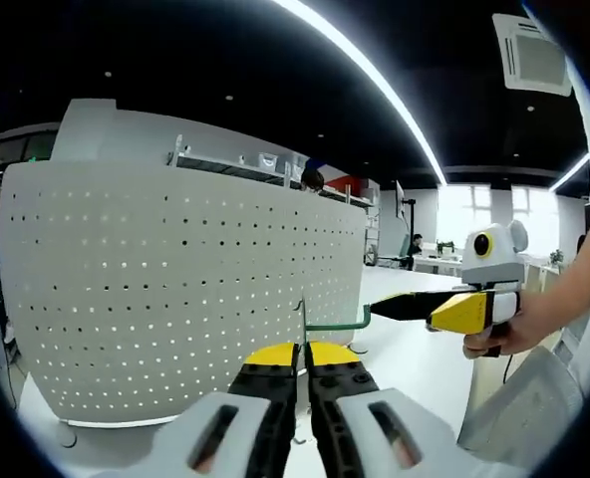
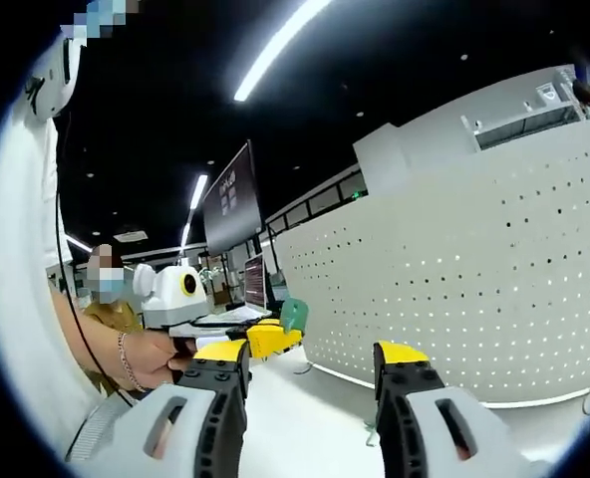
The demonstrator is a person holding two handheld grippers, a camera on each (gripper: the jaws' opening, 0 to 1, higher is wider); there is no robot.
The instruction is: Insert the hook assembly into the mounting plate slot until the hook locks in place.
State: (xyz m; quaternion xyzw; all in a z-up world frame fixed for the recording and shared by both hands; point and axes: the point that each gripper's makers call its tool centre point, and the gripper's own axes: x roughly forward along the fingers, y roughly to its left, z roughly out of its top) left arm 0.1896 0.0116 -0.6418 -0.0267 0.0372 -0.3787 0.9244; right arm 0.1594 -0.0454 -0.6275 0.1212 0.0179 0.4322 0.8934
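A large white perforated mounting panel (image 1: 175, 289) stands upright on the table, curving across the left gripper view; it also stands at the right of the right gripper view (image 2: 474, 289). My left gripper (image 1: 302, 354) is shut on a green wire hook (image 1: 335, 324), whose thin end plate rises between the yellow tips while the wire runs right. My right gripper (image 1: 380, 307) comes in from the right, its tip close to the hook's far end. From its own camera the right gripper (image 2: 313, 357) is open, nothing between its jaws. There, the left gripper (image 2: 270, 339) shows with the green hook (image 2: 295, 314) at its tip.
The panel rests on a white table (image 1: 415, 363). A person's hand (image 1: 504, 339) holds the right gripper, and another hand (image 2: 150, 358) holds the left one. Desks with monitors (image 2: 230, 194) and a seated person fill the office behind.
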